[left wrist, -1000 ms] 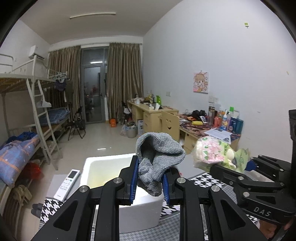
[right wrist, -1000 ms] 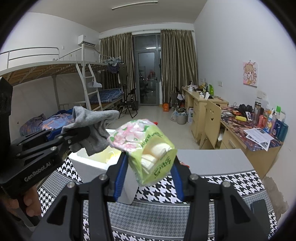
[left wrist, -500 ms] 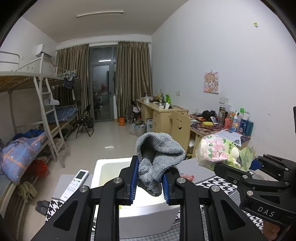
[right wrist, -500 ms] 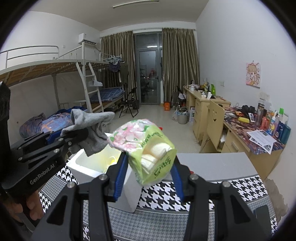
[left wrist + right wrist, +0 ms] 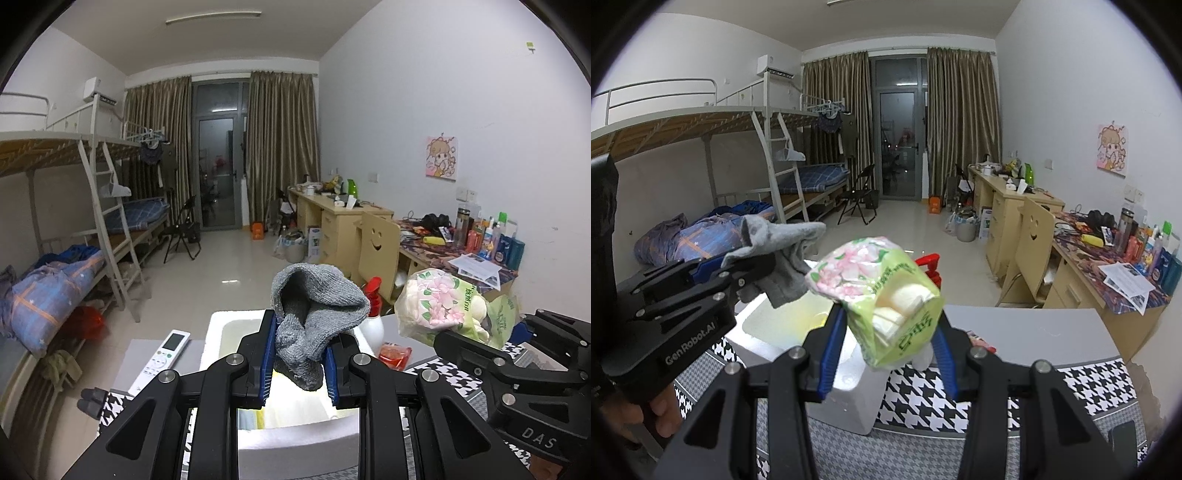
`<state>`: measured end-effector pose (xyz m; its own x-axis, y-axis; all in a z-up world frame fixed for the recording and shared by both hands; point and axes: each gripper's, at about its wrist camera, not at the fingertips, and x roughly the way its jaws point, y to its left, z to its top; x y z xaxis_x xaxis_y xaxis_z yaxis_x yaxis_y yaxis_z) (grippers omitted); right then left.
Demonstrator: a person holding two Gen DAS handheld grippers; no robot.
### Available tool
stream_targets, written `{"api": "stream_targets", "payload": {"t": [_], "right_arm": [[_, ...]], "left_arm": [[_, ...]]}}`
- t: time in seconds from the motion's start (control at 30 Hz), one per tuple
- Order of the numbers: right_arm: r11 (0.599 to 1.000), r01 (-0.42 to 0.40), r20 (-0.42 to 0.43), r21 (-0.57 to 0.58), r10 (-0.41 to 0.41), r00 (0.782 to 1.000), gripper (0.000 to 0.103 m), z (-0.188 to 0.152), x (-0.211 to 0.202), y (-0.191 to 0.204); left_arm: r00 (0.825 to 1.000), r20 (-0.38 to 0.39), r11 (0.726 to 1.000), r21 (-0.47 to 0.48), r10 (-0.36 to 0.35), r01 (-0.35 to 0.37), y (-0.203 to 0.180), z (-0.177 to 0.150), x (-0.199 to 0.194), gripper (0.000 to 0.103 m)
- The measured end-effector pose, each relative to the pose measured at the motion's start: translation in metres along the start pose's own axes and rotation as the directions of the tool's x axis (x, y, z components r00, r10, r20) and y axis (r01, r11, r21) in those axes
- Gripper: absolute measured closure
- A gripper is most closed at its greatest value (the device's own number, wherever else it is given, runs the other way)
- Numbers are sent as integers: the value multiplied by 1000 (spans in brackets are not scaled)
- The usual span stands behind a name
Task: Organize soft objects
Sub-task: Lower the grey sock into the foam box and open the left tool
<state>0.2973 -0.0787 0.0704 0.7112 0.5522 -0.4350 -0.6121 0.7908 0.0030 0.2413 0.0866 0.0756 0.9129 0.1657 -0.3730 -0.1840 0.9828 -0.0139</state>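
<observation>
A: Both hands are closing in on the white foam box [image 5: 295, 432] compared with a second ago. The left gripper [image 5: 299, 363] is clamping the gray sock [image 5: 314, 325] above it; the right gripper [image 5: 886, 354] is pinching the tissue pack [image 5: 882, 295].

B: Dropping looks next. Only the left view is showing the remote [image 5: 160, 356] on the table [image 5: 1034, 328]; the right is showing a hand [image 5: 661, 410].

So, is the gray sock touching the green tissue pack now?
Apart. In the right wrist view, floor shows between the gray sock and the green tissue pack; each hangs in its own gripper.
</observation>
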Motion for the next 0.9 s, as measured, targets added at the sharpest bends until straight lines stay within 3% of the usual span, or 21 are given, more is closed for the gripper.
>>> {"api": "stream_targets", "payload": {"t": [0.23,0.27,0.33,0.4,0.47,0.6,0.9], "right_arm": [[1000,-2,-10,-4,2,1000,53,1,7,3],[1000,-3,-11,-4,3,1000,53,2,8,3],[1000,-2,-12,-3,1,1000,53,2,10,4],[1000,0,-13,-4,0,1000,53,3,11,4],[1000,2,-14,-5,-2,1000,53,3,14,5],[1000,5,-23,-2,-5,1000,53,4,20,5],[1000,-14,-36,-14,14,999,53,8,31,16]], "left_arm": [[999,-33,1000,2,-4,5,5,-4,18,78],[999,-42,1000,1,-2,2,5,-5,21,75],[998,-58,1000,-2,3,-3,6,-5,28,60],[998,-67,1000,-17,12,-13,11,-8,33,35],[998,-63,999,-23,22,-24,16,-10,33,21],[997,-50,998,-35,56,-57,27,-10,26,5],[994,-24,992,-54,110,-112,45,-12,10,1]]}}
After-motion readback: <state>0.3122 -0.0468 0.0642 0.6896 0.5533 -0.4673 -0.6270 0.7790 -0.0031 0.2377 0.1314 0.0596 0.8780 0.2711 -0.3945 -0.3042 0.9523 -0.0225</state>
